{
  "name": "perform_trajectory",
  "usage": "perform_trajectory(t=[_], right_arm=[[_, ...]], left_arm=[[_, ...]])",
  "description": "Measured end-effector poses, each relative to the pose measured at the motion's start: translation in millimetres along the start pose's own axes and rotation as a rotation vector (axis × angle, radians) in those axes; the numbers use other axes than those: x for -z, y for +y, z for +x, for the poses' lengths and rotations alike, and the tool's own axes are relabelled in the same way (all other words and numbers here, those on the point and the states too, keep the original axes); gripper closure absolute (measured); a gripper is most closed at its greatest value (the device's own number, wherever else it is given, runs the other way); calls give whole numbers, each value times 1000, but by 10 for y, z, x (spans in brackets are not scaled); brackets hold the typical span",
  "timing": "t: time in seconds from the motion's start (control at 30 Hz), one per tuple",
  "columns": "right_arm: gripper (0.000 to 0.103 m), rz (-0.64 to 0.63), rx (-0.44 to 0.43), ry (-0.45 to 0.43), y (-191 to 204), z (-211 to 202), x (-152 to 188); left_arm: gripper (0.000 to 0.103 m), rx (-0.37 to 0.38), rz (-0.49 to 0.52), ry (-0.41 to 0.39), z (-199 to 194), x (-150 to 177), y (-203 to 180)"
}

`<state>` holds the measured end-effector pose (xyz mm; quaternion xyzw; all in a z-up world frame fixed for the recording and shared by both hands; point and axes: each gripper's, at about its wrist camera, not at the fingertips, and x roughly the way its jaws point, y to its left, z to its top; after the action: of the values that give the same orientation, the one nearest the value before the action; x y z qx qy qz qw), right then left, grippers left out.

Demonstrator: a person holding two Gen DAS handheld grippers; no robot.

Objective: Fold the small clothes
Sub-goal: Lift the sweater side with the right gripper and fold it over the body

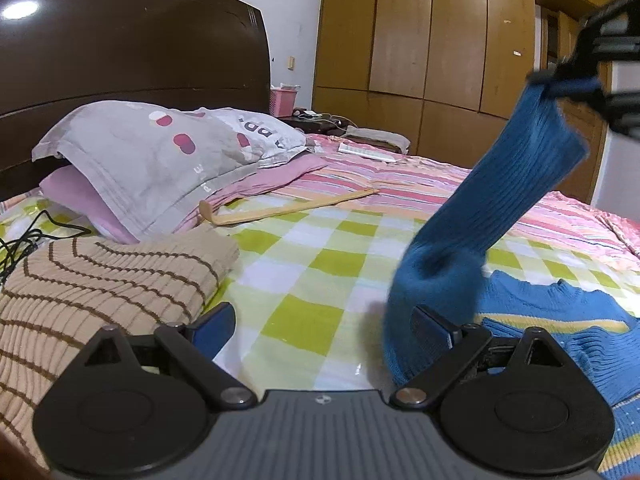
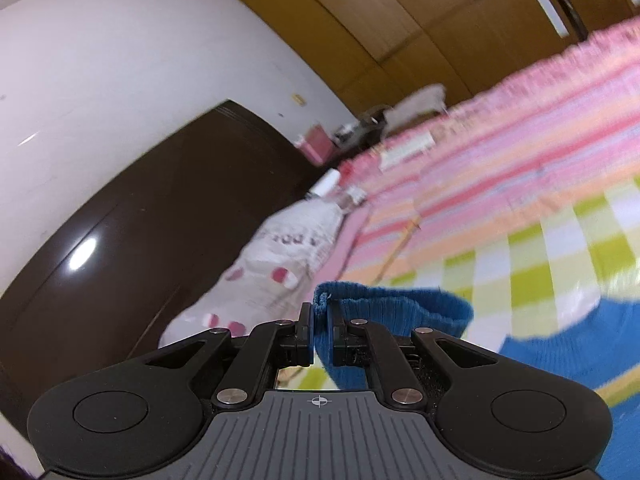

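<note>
While the right gripper is clamped on the cuff of a blue sleeve, the knit hangs as a stretched band from the upper right of the left wrist view down to the lower centre. Rest of the blue sweater lies bunched on the checked bedsheet at lower right, yellow stripes showing. Left gripper sits low over the sheet, jaws wide apart, nothing between them; its right finger is against or just beside the sleeve's lower part, contact unclear.

Lower left: a beige striped sweater, apparently already folded. Behind it a grey pillow; a wooden stick lies mid-frame.

Step in hand, by my reading: the sleeve is lifted clear to be brought across the body of the garment. Next move calls for carrying the cuff over the torso panel and laying it flat, with the left gripper pinning or catching the shoulder end so the bunched body does not drag along.
</note>
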<state>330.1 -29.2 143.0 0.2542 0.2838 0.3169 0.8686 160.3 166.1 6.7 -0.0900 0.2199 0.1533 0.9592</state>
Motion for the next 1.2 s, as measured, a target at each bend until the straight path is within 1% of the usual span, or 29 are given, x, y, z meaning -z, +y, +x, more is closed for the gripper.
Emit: perform_trajectory(t=[0.17,0.3,0.47,0.63,0.77,0.9,1.0,1.07,1.1,1.2], right_arm=[[96,-58,6,-30,123,-277,-154],[96,-80,29,-48,81,-586,-184],[96,-60,86,-70,-154,-902,-187],[96,-28,121,-67,-477,-1180,-111],[96,1,155,-25,-775,-1352,62],[96,69,222,30,-1127,-1461,357],[96,105,268,94,-1350,-1497,594],[95,129,284,134,-1455,-1532,746],[91,129,293,151,-1482,-1548,807],[91,107,325,180,-1514,-1629,940]], left_arm=[[4,17,24,0,-10,20,-58],[4,38,31,7,-11,33,-108],[4,76,61,8,-33,67,-204],[4,143,105,-1,-91,108,-331],[4,210,167,13,-101,163,-468],[4,269,245,39,-116,250,-632],[4,316,303,60,-139,316,-741],[4,347,340,74,-161,361,-807],[4,359,355,80,-166,381,-835],[4,387,392,100,-179,433,-901]])
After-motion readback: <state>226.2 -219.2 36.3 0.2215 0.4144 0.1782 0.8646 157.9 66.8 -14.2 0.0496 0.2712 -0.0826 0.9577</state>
